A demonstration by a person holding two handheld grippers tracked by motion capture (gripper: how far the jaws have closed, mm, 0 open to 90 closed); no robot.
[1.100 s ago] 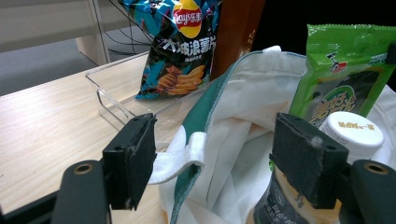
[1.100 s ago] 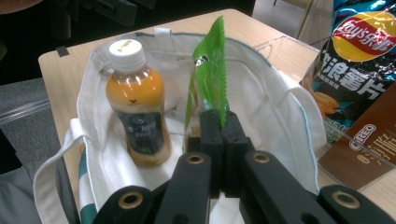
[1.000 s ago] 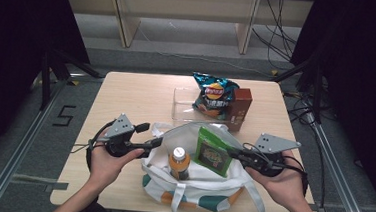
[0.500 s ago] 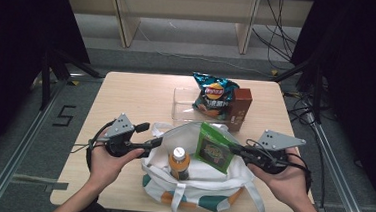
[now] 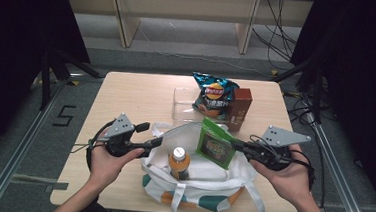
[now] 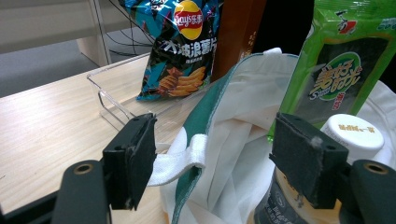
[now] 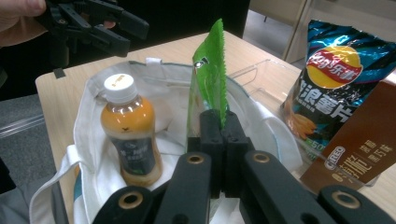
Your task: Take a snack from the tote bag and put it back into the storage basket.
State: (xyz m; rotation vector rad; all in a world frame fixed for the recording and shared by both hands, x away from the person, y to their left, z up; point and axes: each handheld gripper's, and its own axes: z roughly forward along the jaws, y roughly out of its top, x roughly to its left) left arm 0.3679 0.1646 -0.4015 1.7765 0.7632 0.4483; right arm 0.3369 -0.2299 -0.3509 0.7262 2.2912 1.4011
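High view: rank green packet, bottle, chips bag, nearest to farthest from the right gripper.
From the right gripper:
1. Green packet: clamped in its jaws, over the tote bag.
2. Bottle: upright in the bag, to the packet's left.
3. Chips bag: at the table's far side, beside the brown box.

At the near edge of the table (image 5: 126, 96) a tote bag (image 5: 205, 185) is laid, with a bottle (image 5: 178, 161) stood upright inside it toward the left. A snack packet (image 5: 217, 144) is held over the bag's right part. Behind the bag a clear tray (image 5: 183, 105) is placed; a crisp bag (image 5: 212, 93) is propped at its right, with a box (image 5: 239, 107) just right of that
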